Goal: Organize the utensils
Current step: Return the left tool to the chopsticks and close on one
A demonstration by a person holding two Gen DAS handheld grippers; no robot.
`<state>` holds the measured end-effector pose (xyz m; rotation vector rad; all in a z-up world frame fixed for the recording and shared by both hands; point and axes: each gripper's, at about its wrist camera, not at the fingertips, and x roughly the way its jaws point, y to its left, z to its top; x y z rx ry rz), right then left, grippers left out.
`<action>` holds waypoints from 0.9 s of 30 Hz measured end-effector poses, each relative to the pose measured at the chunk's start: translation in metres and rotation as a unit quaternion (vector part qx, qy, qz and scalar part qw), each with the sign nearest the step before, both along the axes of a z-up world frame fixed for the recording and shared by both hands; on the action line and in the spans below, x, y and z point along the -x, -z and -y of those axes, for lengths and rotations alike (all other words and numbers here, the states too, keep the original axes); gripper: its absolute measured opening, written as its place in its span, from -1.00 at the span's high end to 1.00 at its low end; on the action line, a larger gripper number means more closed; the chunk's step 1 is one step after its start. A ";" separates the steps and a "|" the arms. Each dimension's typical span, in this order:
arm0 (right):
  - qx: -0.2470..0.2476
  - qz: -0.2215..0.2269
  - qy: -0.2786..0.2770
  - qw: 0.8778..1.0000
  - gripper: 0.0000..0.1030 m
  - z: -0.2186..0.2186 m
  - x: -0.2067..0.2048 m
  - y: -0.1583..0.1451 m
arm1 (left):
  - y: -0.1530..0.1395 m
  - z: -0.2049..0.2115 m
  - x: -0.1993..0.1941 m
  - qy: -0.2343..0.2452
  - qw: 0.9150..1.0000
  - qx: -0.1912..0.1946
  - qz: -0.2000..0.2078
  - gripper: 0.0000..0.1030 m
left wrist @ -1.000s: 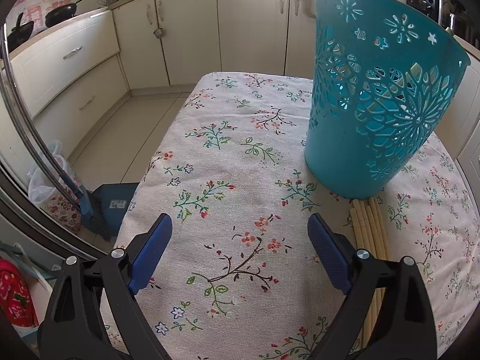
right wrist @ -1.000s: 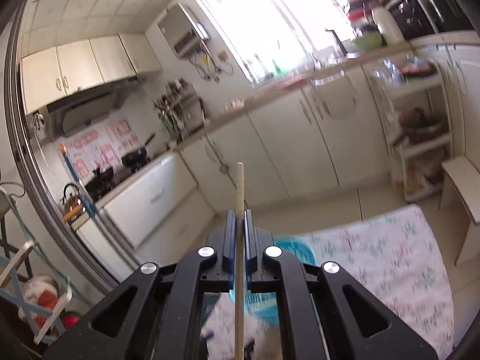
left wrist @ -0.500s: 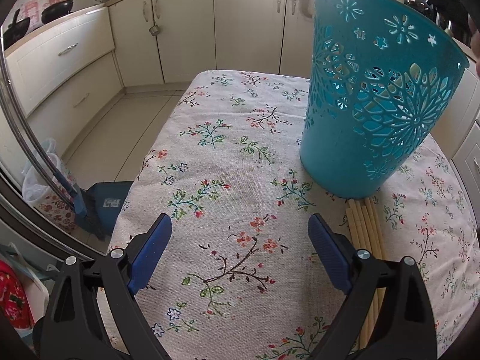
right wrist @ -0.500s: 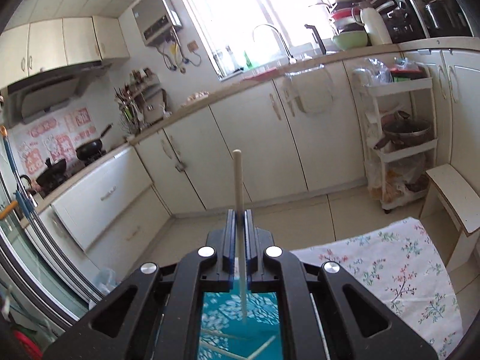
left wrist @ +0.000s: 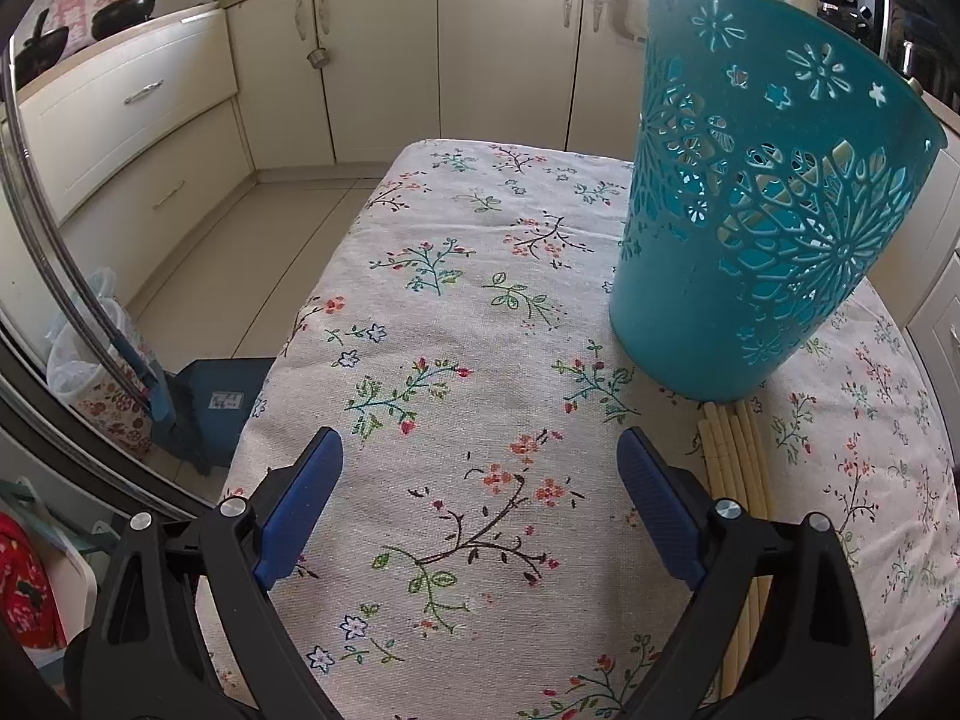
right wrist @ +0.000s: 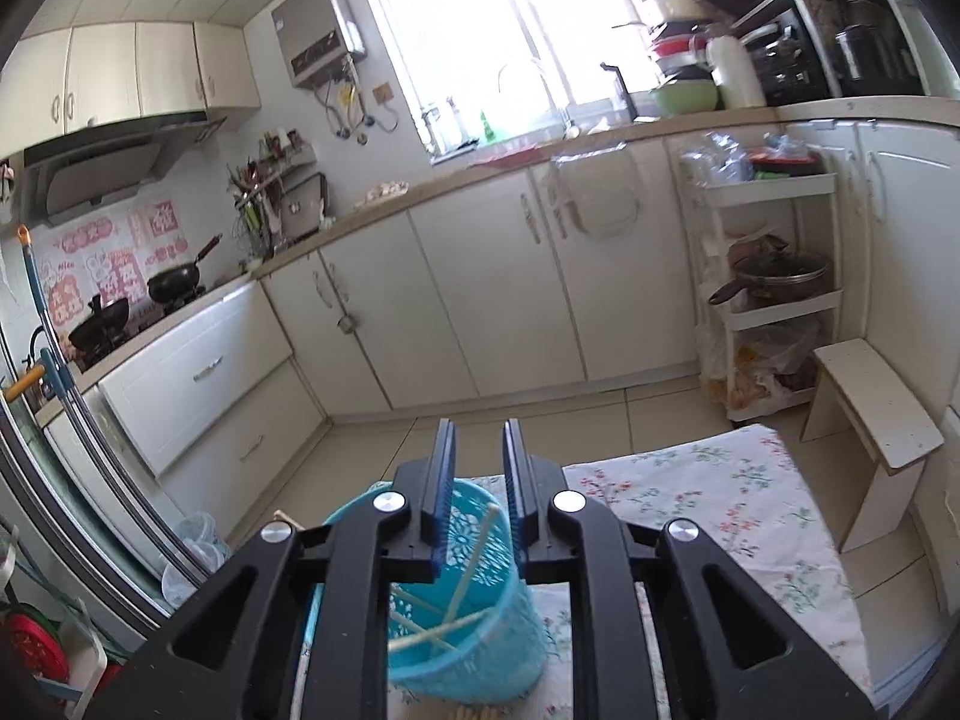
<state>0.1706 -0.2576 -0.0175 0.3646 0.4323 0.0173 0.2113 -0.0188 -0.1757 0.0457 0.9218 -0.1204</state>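
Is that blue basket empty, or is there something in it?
Not empty. Looking down past the right gripper, the teal basket holds several chopsticks leaning and crossing inside.

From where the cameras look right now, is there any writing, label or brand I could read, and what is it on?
Nothing can be read for certain.
Pink wall stickers behind the stove: decorative characters, too blurred to read.
White label on the blue box on the floor: too small.
Water heater front panel: markings too blurred.
Teal basket: only cut-out flowers, no text.

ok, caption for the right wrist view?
Right gripper open above teal basket, chopsticks resting inside.
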 end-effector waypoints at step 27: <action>0.062 -0.265 -0.063 0.960 0.69 -0.075 0.014 0.166 | 0.001 -0.005 0.000 -0.003 1.000 0.016 0.001 -0.74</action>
